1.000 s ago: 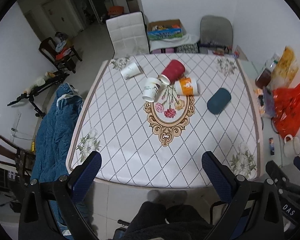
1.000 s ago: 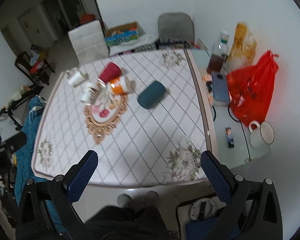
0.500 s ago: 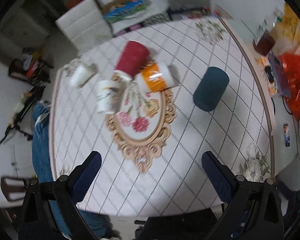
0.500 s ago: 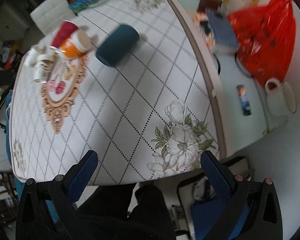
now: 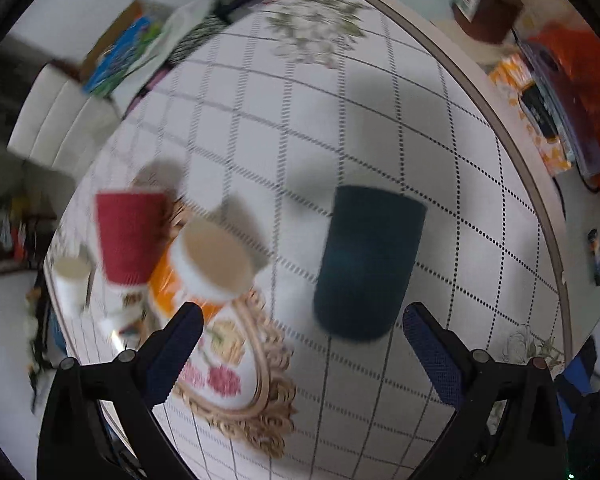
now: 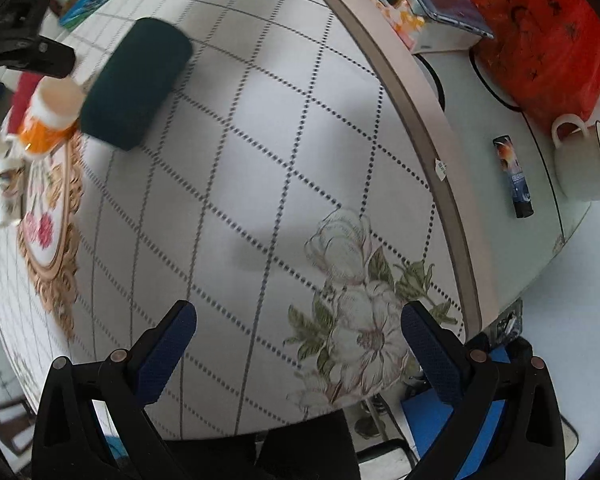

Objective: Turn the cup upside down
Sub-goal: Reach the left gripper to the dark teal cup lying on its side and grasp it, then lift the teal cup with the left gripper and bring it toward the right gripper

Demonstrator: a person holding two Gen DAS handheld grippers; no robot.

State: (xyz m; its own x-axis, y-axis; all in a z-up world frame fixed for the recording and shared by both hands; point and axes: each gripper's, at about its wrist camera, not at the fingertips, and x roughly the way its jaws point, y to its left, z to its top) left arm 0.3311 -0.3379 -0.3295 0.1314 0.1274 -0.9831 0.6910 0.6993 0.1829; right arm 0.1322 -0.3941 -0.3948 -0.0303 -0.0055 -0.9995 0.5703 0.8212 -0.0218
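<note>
- The dark teal cup [image 5: 368, 260] lies on its side on the table [image 5: 380, 120], just ahead of the left gripper [image 5: 298, 330] and a bit to its right side.
- It shows from the right wrist view too [image 6: 136, 84], far off at the top left.
- The jaws of the left gripper are wide apart and hold nothing. The cup looks like it would fit between them.
- The jaws of the right gripper [image 6: 298, 330] are wide apart too, over a big flower print near the table edge, well apart from the cup.
- The teal cup looks like a ribbed paper cup, so I think it is very light and a bit soft. A hard squeeze could crush it.
- It is round and on its side, so a bump may make it roll away.
- The ribbed skin should give good grip, not slippery.
- A good place to hold is the middle of its body, one finger on each side, with a gentle squeeze. Then it can be turned so the open end faces down.
- An orange cup [image 5: 204, 264] and a red cup [image 5: 130, 236] lie just to the left, also tipped over, with two white cups [image 6: 2, 184] beyond. The picture is blurry there.
- The teal cup sits apart from them, so it is the easy one to reach.
</note>
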